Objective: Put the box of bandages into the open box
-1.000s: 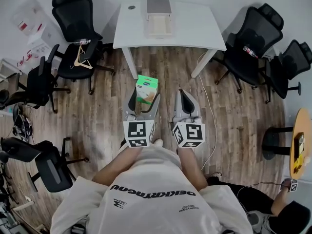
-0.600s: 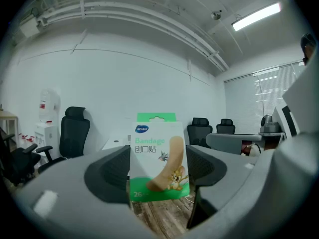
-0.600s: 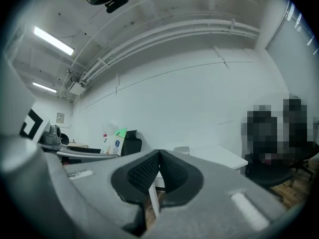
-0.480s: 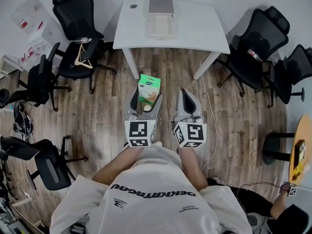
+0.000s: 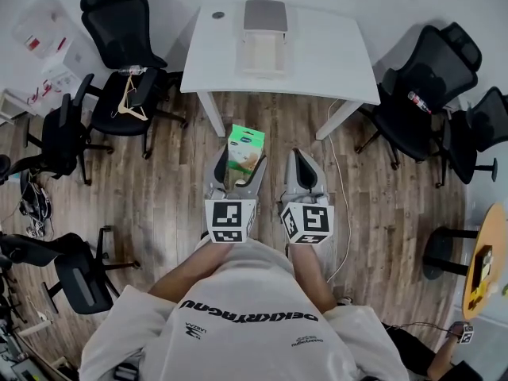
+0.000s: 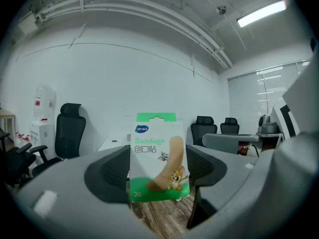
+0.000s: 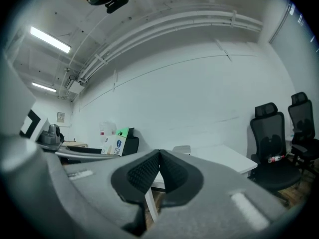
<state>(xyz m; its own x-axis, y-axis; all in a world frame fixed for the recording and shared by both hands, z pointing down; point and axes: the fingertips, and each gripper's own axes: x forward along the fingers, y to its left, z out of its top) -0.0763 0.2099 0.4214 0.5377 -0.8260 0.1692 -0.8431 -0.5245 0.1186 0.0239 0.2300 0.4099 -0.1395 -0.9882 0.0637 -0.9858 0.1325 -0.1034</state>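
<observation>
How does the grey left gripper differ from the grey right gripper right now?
The grey left gripper has its jaws spread wide around the green-and-white box of bandages; the grey right gripper has its jaws pressed together. The left one carries a load; the right is empty. Both bear a black-and-white marker cube.

Ahead of you a white rectangular table [image 5: 333, 54], brown wood-plank floor [image 5: 175, 189], on your left a black mesh office chair [image 5: 123, 30] bearing a pale wooden clothes hanger [image 5: 131, 105], on your right a thin white cable [image 5: 344, 193], a round orange-wood side table [image 5: 484, 260]
</observation>
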